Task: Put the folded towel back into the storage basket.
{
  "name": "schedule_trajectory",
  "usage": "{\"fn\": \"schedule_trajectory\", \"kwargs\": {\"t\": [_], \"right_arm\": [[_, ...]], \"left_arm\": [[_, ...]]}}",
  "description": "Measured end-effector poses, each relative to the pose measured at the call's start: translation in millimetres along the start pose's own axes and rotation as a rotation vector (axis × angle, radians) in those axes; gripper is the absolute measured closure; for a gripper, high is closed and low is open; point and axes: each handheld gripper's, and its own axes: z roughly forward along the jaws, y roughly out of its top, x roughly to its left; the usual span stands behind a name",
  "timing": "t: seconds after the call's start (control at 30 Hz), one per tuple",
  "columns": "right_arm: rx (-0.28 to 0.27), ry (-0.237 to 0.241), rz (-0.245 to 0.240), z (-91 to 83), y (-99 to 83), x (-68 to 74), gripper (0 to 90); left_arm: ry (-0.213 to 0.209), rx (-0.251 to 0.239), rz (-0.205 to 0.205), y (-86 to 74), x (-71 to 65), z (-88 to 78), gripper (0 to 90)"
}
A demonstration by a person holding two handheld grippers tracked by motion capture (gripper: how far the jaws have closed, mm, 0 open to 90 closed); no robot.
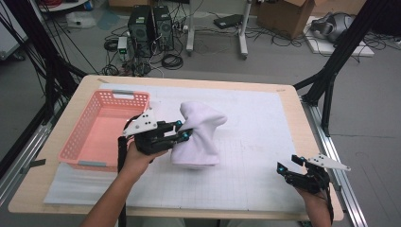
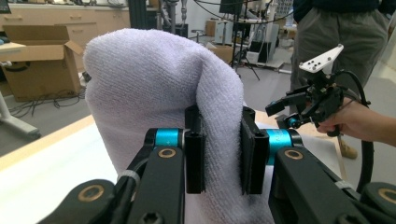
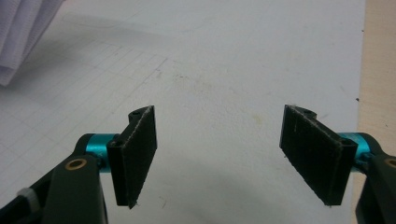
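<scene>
A white towel (image 1: 198, 135) is bunched up and partly lifted off the middle of the white gridded mat (image 1: 255, 142). My left gripper (image 1: 185, 130) is shut on a thick fold of the towel (image 2: 154, 93); in the left gripper view the cloth is squeezed between both pads (image 2: 195, 161). My right gripper (image 1: 289, 167) hovers low over the mat near the table's front right corner, jaws open with nothing between its pads (image 3: 137, 154). Its grey plate and the hand holding it appear beyond the towel in the left gripper view, where that right gripper (image 2: 285, 112) stands apart from the cloth.
A pink plastic basket (image 1: 85, 142) sits on the left side of the table, close behind my left hand. The wooden table edge (image 1: 302, 118) borders the mat on the right. A person stands beyond the table (image 2: 336, 42). Boxes and computers stand on the floor behind.
</scene>
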Motion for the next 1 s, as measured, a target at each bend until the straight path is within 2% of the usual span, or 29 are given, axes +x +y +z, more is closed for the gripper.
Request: {"fn": "schedule_trajectory", "kwargs": {"t": [0.23, 0.57, 0.83, 1.0], "right_arm": [[-0.009, 0.0, 0.0, 0.5, 1.6, 0.5, 26.3], [-0.018, 0.007, -0.008, 1.3, 5.5, 4.9, 26.2], [-0.012, -0.002, -0.01, 2.8, 6.6, 5.2, 26.2], [-0.01, -0.008, -0.012, 3.0, 6.3, 4.2, 26.3]], "left_arm": [[0.015, -0.023, 0.01, 10.9, 11.7, -22.9, 75.2], [0.063, -0.054, -0.014, 15.5, 29.4, -57.2, 75.2], [0.072, -0.092, -0.023, 26.0, 42.0, -80.1, 75.2], [0.08, -0.124, -0.029, 32.8, 52.7, -103.7, 75.2]]}}
